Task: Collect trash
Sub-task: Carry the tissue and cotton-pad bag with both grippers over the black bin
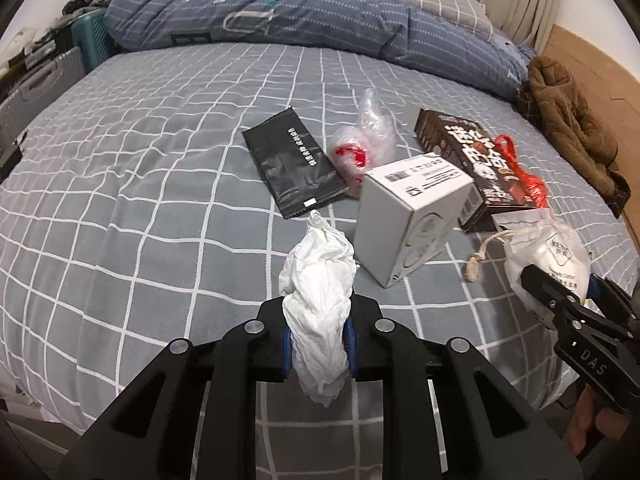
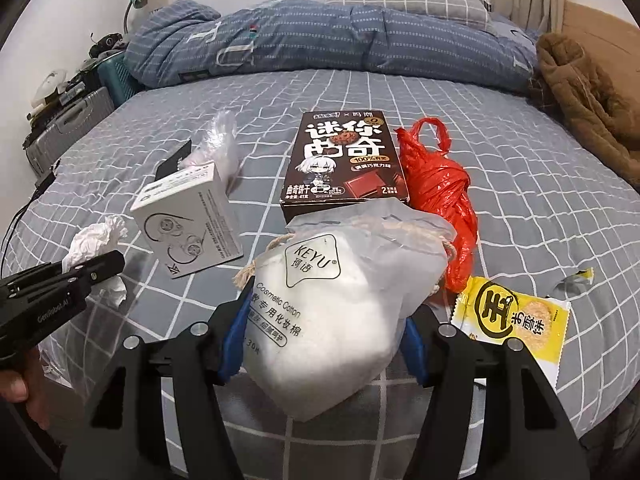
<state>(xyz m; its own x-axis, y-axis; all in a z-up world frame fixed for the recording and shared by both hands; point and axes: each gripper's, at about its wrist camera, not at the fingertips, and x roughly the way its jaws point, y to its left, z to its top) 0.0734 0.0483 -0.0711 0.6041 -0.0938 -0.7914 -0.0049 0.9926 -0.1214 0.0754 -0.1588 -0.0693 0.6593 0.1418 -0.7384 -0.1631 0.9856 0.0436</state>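
your left gripper (image 1: pixel 318 344) clamped on tissue (image 1: pixel 320 280), raised off bed (image 1: pixel 140 160). your right gripper (image 2: pixel 320 344) clamped on cotton bag (image 2: pixel 340 300). white box (image 2: pixel 188 220) just beside tissue; cookie box (image 2: pixel 346 160), red bag (image 2: pixel 440 192) behind cotton bag; yellow wrapper (image 2: pixel 516 320) near right finger.
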